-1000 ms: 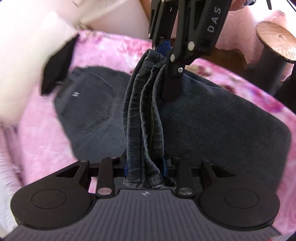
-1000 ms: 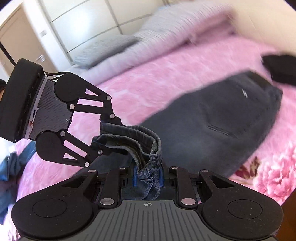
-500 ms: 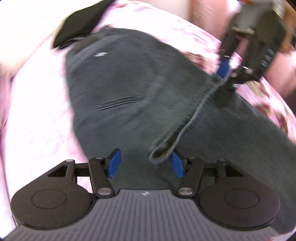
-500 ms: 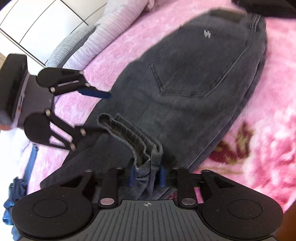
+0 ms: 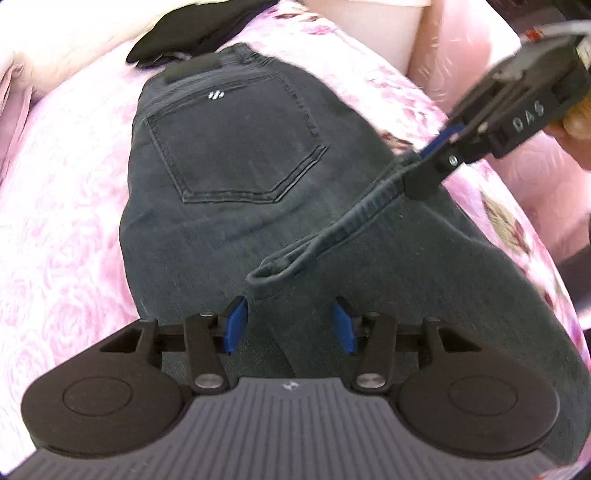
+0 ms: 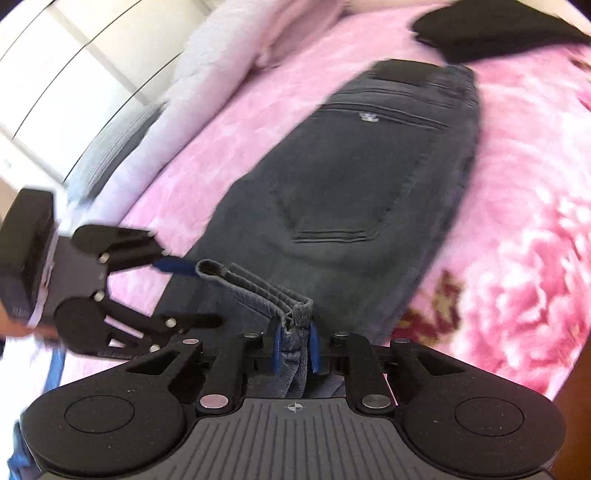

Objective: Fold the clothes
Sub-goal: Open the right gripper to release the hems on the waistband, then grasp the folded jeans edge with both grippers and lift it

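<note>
Left gripper (image 5: 290, 325): blue pads spread wide, nothing between them, hovering just above the dark denim. Right gripper (image 6: 294, 347): pads pressed together on a bunched hem (image 6: 295, 332) of the jeans (image 5: 236, 177), cloth squeezed between the blue pads.

Jeans lie flat on the pink floral bedspread (image 5: 62, 236), seat side up. Back pocket (image 5: 236, 144) faces up, small white logo above it, waistband at the far end. Leg part is folded back over the body of the jeans; the hem edge runs as a raised ridge from the right gripper's pinch across toward the left gripper, ending in a loose loop just ahead of the open pads.

Black garment (image 6: 495, 26) sits on the bedspread just beyond the waistband; whether they touch, cannot tell. Pale pillows (image 6: 229, 59) lie along the far side of the bed in the right wrist view, white cabinet doors (image 6: 55, 74) behind them. Right wrist view is motion-blurred toward the edges.
</note>
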